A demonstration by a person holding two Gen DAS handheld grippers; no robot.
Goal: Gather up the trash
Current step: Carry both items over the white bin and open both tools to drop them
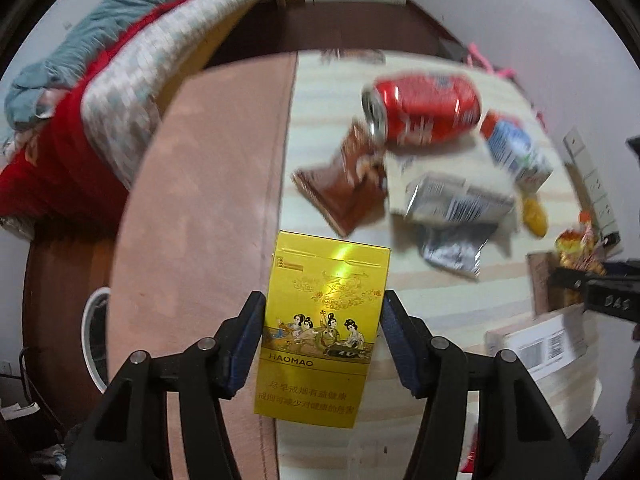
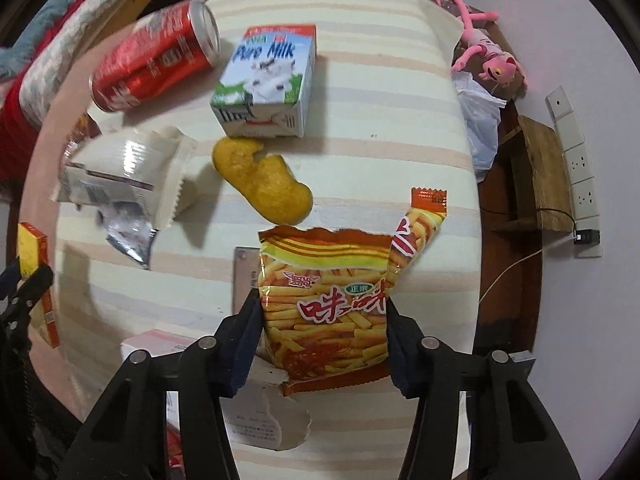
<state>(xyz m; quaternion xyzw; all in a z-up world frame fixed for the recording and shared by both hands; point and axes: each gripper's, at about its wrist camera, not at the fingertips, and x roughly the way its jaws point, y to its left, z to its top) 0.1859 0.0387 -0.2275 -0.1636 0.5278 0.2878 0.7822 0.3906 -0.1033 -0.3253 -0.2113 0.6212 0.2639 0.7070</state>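
The surface (image 2: 360, 92) wears a cream cloth with pale pink stripes, and the trash lies scattered over it. Beyond its far left edge sits a bed (image 1: 100, 80) heaped with red, grey and checked bedding.

On the cloth, a red drink can (image 2: 152, 60) lies on its side, just beside a "Pure Milk" carton (image 2: 266, 80). Near them rests a white crumpled wrapper (image 2: 124, 172) with silver foil showing underneath, and a brown snack packet (image 1: 340, 188) lies next to it. A yellow bitten pastry (image 2: 262, 184) sits just in front of the carton.

The right claw (image 2: 324, 328) is clamped on a torn orange fries-snack bag (image 2: 332, 300), pads pressing both sides — the bag stands upright between them, above the cloth.

The left claw (image 1: 322, 332) grips a gold cigarette box (image 1: 320, 328) marked "HAOMAO", pads tight against its long edges, held over the surface's near left part.

A pink plush toy (image 2: 484, 60) lies off the far right corner.
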